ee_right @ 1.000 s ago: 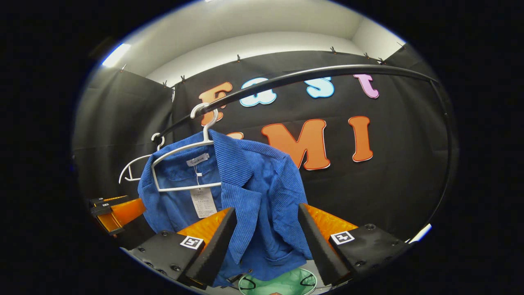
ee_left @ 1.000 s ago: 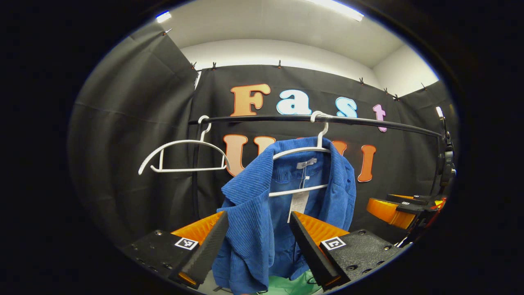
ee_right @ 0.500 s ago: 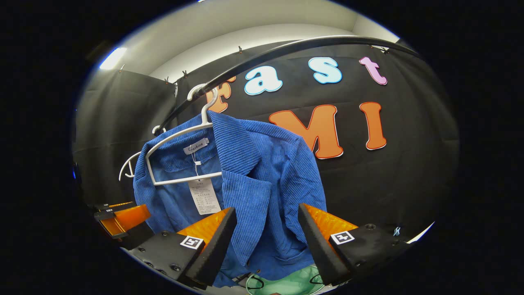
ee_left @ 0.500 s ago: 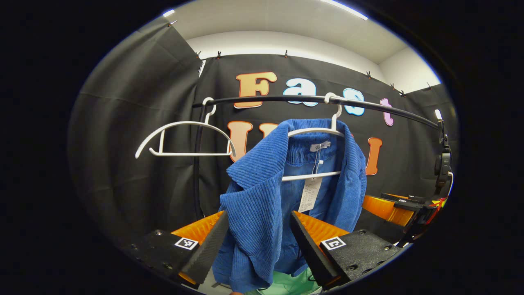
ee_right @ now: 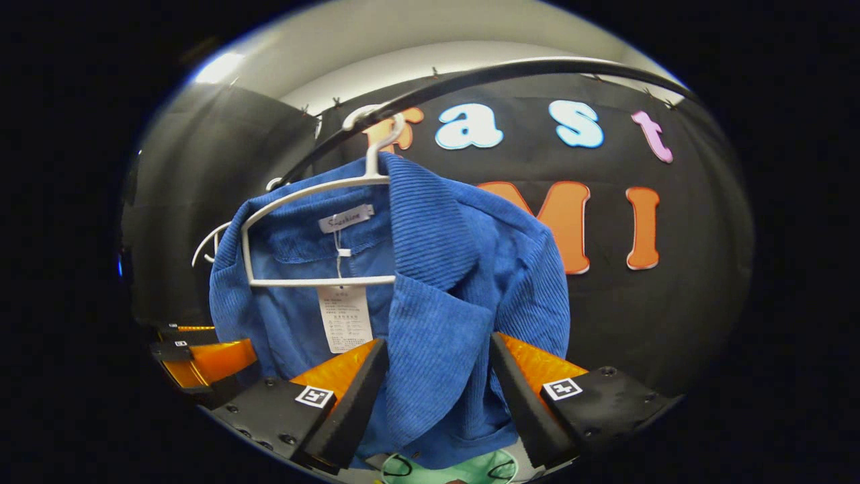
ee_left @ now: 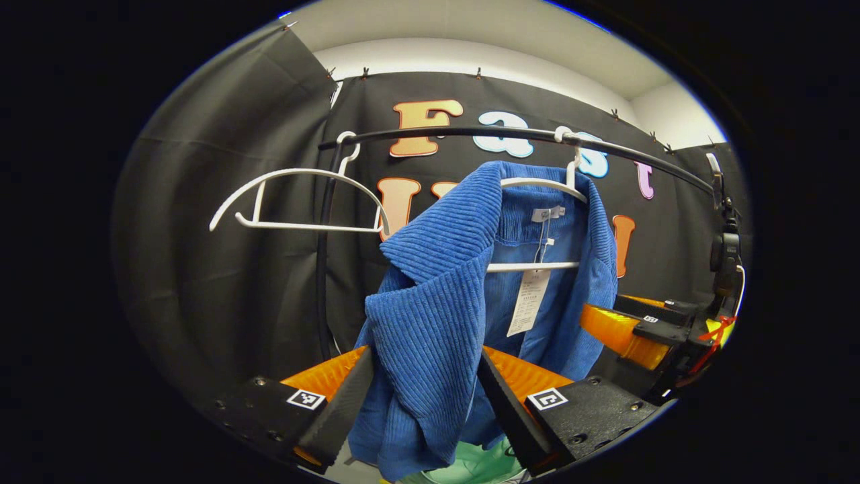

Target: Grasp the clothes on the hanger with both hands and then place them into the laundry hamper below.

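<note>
A blue corduroy jacket (ee_left: 430, 316) (ee_right: 437, 269) hangs on a white hanger (ee_left: 531, 267) (ee_right: 322, 281) from a black rail (ee_left: 437, 132) (ee_right: 504, 70); a paper tag dangles inside the collar. My left gripper (ee_left: 422, 410) is open, and the jacket's front panel hangs down between its fingers. My right gripper (ee_right: 437, 396) is open too, with the other front panel and lapel between its fingers. Each gripper also appears in the other's view, the right gripper (ee_left: 638, 329) beside the jacket and the left gripper (ee_right: 201, 359) likewise. A pale green hamper (ee_left: 470, 464) (ee_right: 450, 467) peeks out below the hem.
An empty white hanger (ee_left: 295, 175) (ee_right: 208, 242) hangs on the same rail to the jacket's left. A black upright post (ee_left: 322, 269) of the rack stands just behind it. Black cloth walls close off the booth at the back and side.
Both grippers have moved in closer to the jacket, which looks larger and higher in both views. Its front panels now hang deeper between the fingers. The finger gaps look unchanged.
</note>
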